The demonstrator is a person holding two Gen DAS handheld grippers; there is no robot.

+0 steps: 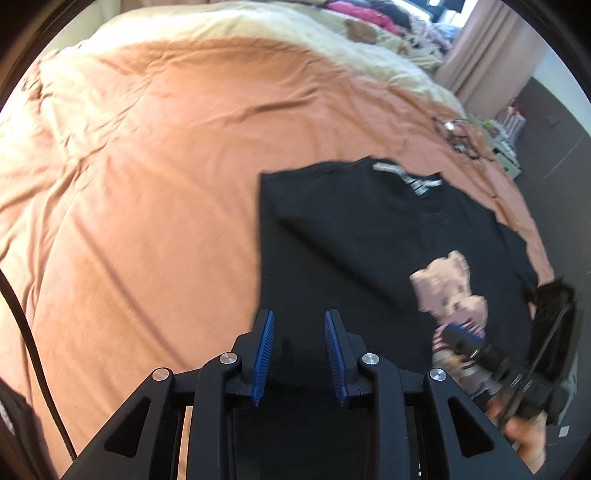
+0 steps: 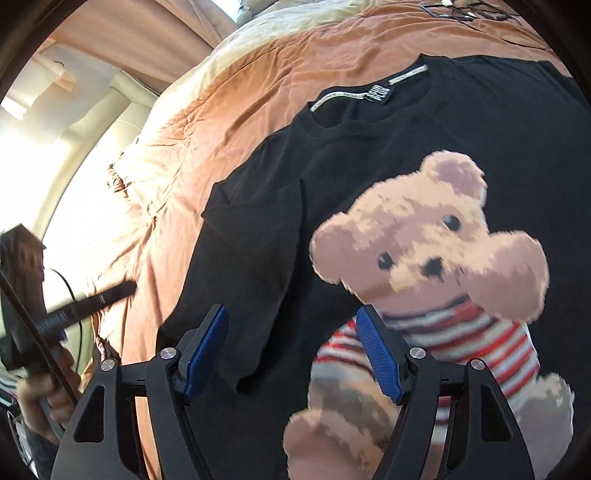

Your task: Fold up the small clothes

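Observation:
A black T-shirt (image 1: 351, 240) with a teddy-bear print (image 1: 447, 291) lies face up on the orange bed cover (image 1: 147, 184). My left gripper (image 1: 299, 314) hovers over the shirt's left edge with its blue pads (image 1: 266, 354) apart; black fabric shows between them, but they do not press on it. In the right wrist view the shirt (image 2: 498, 129) fills the frame, and its left sleeve (image 2: 251, 240) is folded inward over the body. Over that folded sleeve, just left of the bear (image 2: 424, 240), my right gripper (image 2: 291, 314) stands open with nothing in it.
A cream blanket (image 1: 295, 48) and a pile of clothes (image 1: 369, 14) lie at the far end of the bed. Dark cables (image 1: 458, 136) rest on the cover beyond the collar. A curtain (image 1: 491, 59) and the dark floor (image 1: 554, 122) are past the bed's right edge.

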